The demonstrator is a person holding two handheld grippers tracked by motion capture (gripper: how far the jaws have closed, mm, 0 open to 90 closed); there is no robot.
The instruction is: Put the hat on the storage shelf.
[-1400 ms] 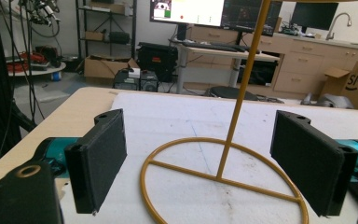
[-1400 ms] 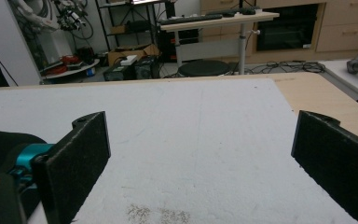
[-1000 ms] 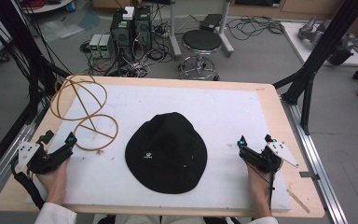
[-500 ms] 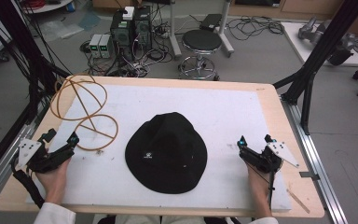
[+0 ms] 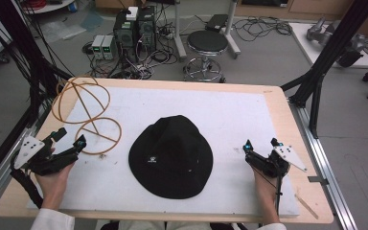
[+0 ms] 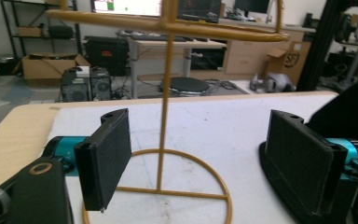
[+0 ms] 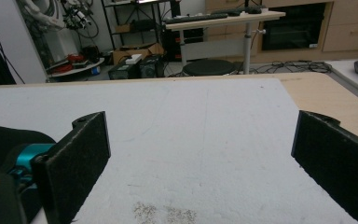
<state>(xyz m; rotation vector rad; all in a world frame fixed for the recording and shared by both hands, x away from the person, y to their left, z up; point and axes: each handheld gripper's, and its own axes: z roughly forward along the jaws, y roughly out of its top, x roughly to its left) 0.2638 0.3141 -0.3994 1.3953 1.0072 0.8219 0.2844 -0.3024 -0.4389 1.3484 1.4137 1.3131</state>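
A black brimmed hat point(image 5: 171, 156) lies flat in the middle of the white mat point(image 5: 230, 115). A yellow wire hat stand point(image 5: 87, 115) rests at the mat's far left; its round base point(image 6: 168, 186) and upright rod point(image 6: 164, 107) are right ahead in the left gripper view. My left gripper point(image 5: 68, 140) is open just before the stand's base, nothing between its fingers. My right gripper point(image 5: 261, 144) is open at the right of the hat, empty, with bare mat point(image 7: 205, 135) ahead of it. The hat's brim point(image 6: 272, 172) shows behind the left gripper's right jaw.
The wooden table edge point(image 5: 287, 120) frames the mat. Beyond the table stand a round stool point(image 5: 207, 44), computer boxes point(image 5: 134, 26) and cables on the floor. Black frame posts point(image 5: 326, 62) rise at the right, and more at the left.
My left gripper has shifted slightly forward and right, toward the stand's base. The right gripper and the hat have not moved.
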